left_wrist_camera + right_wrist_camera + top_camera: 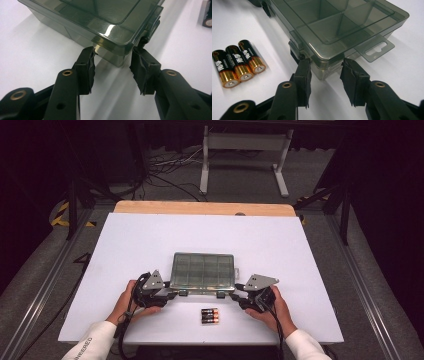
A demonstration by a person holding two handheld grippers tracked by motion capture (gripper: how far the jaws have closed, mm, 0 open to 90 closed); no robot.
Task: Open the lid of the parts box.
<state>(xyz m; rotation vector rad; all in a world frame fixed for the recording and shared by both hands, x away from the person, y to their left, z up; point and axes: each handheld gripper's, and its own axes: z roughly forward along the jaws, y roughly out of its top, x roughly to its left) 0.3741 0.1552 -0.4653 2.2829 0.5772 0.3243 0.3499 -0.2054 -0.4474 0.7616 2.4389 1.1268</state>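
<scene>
One smoke-tinted compartment box point(203, 271), lid down, lies flat on the white table point(150, 235), midway between the left and right edges and nearer the near edge than the far one; its two front latches face the near edge, and a clear hang tab point(375, 48) juts from its right end. Two hand-held grippers attend it, one at each near corner. Left gripper point(113, 65): set against the box's near-left corner, jaws partly open, the corner poking in between the tips; the left pad point(88, 67) meets the box's side wall and the right pad point(141, 68) sits at the front wall just by a latch, but whether they press cannot be told. Right gripper point(325, 76): set against the near-right corner, jaws likewise partly open, the corner between the tips; one pad point(304, 77) stands beside the right latch on the front wall, the other point(350, 80) beside the end wall under the hang tab, contact too close to call. Three AA batteries point(210, 315), black and gold, lie side by side and touching, just in front of the box near the table's near edge, between the two grippers and apart from both. Dividers inside the box show through the lid.
</scene>
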